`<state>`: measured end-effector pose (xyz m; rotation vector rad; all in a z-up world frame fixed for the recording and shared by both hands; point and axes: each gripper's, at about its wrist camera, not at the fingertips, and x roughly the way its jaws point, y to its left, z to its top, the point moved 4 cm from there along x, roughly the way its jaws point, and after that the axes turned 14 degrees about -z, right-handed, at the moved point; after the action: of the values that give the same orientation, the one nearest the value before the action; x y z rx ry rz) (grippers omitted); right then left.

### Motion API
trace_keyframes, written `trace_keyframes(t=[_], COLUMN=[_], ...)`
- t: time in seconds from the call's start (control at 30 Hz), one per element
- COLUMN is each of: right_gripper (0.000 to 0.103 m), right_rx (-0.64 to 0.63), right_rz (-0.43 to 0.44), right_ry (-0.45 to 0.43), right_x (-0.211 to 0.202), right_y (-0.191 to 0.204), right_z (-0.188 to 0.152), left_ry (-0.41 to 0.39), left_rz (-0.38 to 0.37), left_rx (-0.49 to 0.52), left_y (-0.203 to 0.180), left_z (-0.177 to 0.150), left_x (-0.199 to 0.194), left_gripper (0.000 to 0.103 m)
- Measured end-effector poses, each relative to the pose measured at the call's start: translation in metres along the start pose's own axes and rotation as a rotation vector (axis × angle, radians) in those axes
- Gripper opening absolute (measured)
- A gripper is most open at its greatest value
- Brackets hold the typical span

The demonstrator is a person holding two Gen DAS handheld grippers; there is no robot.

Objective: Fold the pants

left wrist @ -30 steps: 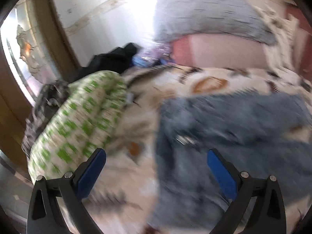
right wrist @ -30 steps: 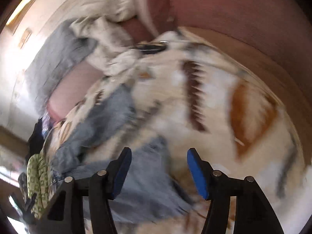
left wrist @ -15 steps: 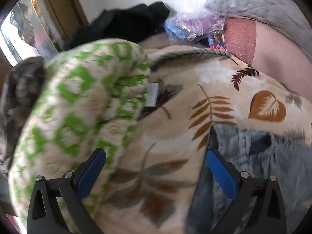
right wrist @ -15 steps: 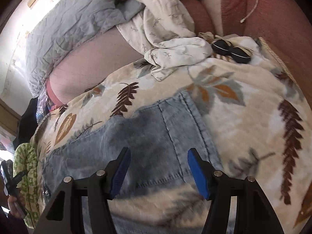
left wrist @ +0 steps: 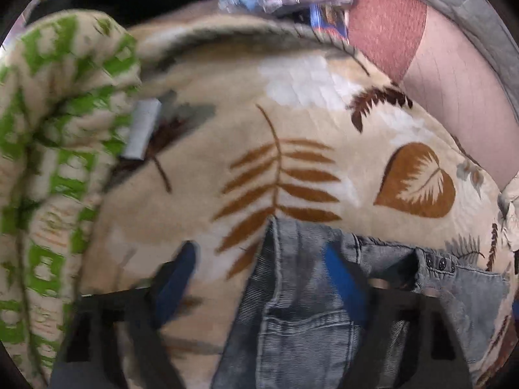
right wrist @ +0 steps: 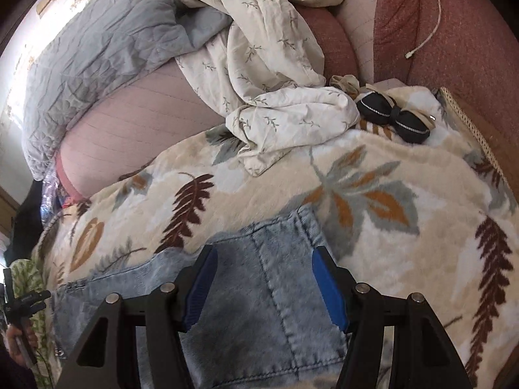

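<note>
Left gripper [left wrist: 256, 278], its blue pads spread wide, hangs low over the waistband corner of the denim pants [left wrist: 301, 324], 1 pad over the leaf-print blanket [left wrist: 292, 103] and the other over the cloth; neither pad has closed on anything. Right gripper [right wrist: 262, 288] is likewise apart and empty, straddling the hem end of a pant leg [right wrist: 266, 278] that lies flat on the same blanket.

Within the last second both cameras have swung from a broad, blurred sweep of the bed to close views of opposite ends of the garment, the denim rising to fill the lower half of each frame. That suggests the 2 tools have been lined up for a first pinch, with no fold yet made.

Motion blur smears the left gripper's fingers and the green-patterned quilt [left wrist: 48, 162] beside it, so whether the right-hand pad is touching the waistband or only hovering above it cannot be settled. The middle of the pants is cut off below both frames, leaving the lie of the second leg unknown. A small grey rectangular object [left wrist: 141, 129] on the blanket is too soft to identify. White floral bedding [right wrist: 269, 74] and a dark eye mask [right wrist: 392, 116] lie well clear of the hem.
</note>
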<state>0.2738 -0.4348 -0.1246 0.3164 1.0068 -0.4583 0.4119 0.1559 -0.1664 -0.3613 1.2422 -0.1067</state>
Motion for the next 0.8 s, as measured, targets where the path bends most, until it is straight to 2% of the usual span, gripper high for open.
trace_keyframes(t=[0.03,0.07,0.1,0.17,0.23,0.37,0.47,0.6,0.73,0.8], right_gripper=[0.064,0.064,0.064,0.064,0.064,0.064,0.064,0.064,0.064,0.045], right_rx=[-0.005,-0.011,-0.013,-0.01,-0.027,-0.052,-0.054,-0.028,-0.049,-0.083], right_rz=[0.002,0.008,0.013,0.02,0.025,-0.003,-0.079,-0.09,-0.076,-0.076], right_ry=[-0.006,-0.01,-0.011,-0.012,0.005,0.057,0.062,0.078,0.107,0.071], right_x=[0.002,0.004,0.006,0.01,0.019,0.042,0.059,0.074,0.09,0.089], right_y=[0.001,0.002,0.002,0.002,0.003,0.006,0.003,-0.007,-0.006,-0.001], right_z=[0.003,0.007,0.01,0.018,0.026,0.032,0.034,0.034,0.026,0.025], left_ry=[0.027,0.051,0.058,0.034,0.037,-0.005,-0.037,-0.067,-0.081,-0.09], left_rz=[-0.022,-0.056,-0.07,-0.07,-0.088,-0.114,-0.106,-0.109,-0.13,-0.133], left_rx=[-0.01,-0.022,-0.029,-0.006,0.007,0.003,0.049,0.115,0.124,0.12], left_y=[-0.001,-0.002,-0.002,-0.006,-0.008,-0.011,-0.014,-0.019,-0.018,-0.016], left_z=[-0.001,-0.003,-0.004,-0.001,-0.001,0.002,0.002,0.004,0.006,0.006], left_x=[0.007,0.014,0.017,0.017,0.018,0.014,0.005,-0.011,-0.02,-0.023], left_gripper=[0.048,0.04,0.036,0.033,0.023,0.02,0.019,0.018,0.018,0.018])
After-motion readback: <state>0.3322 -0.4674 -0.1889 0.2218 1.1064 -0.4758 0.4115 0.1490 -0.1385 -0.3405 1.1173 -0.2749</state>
